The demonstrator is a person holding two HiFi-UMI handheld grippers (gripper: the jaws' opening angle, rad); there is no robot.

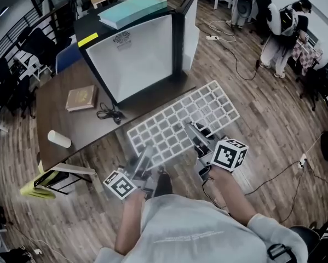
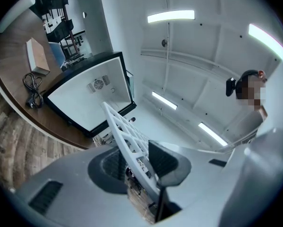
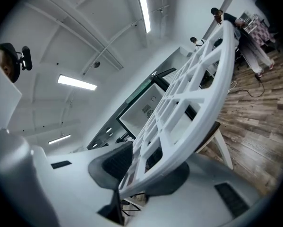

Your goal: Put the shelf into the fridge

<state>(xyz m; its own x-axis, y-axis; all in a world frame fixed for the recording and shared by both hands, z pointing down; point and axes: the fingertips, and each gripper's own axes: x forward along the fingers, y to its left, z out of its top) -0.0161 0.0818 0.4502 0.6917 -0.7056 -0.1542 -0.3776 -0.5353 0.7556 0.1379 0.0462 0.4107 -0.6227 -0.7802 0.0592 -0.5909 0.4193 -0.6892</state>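
Subject item: the white plastic grid shelf (image 1: pixel 183 122) is off the table and carried in the air by both hand-held grippers. It sits roughly level, just in front of the small fridge with a black frame and white side panel (image 1: pixel 136 53). It is not inside the fridge. In the head view its far long edge overlaps the near corner of the dark brown wooden table (image 1: pixel 59 114) on which the fridge stands.

Left gripper (image 1: pixel 139 166): it holds the near long edge of the shelf towards its left end. In the left gripper view (image 2: pixel 139 167) the shelf (image 2: pixel 124 131) runs edge-on between the two dark pads. The jaws stand fairly wide and are closed on its rim, and the fridge (image 2: pixel 94 93) is directly beyond.

Right gripper (image 1: pixel 199 133): it holds the same near edge further right. In the right gripper view (image 3: pixel 141 171) the curved shelf rim (image 3: pixel 188 103) is pinched between the pads, and the fridge (image 3: pixel 146 105) shows through the grid openings.

Other findings (none in contact with the shelf):
- A teal flat slab (image 1: pixel 133 10) lies on top of the fridge.
- A brown book (image 1: pixel 81 98) lies on the table to the left of the fridge.
- A coiled black cable (image 1: pixel 110 114) lies beside the book.
- A white cylinder (image 1: pixel 59 139) lies near the table's front edge.

The floor is wood plank (image 1: pixel 262 108).
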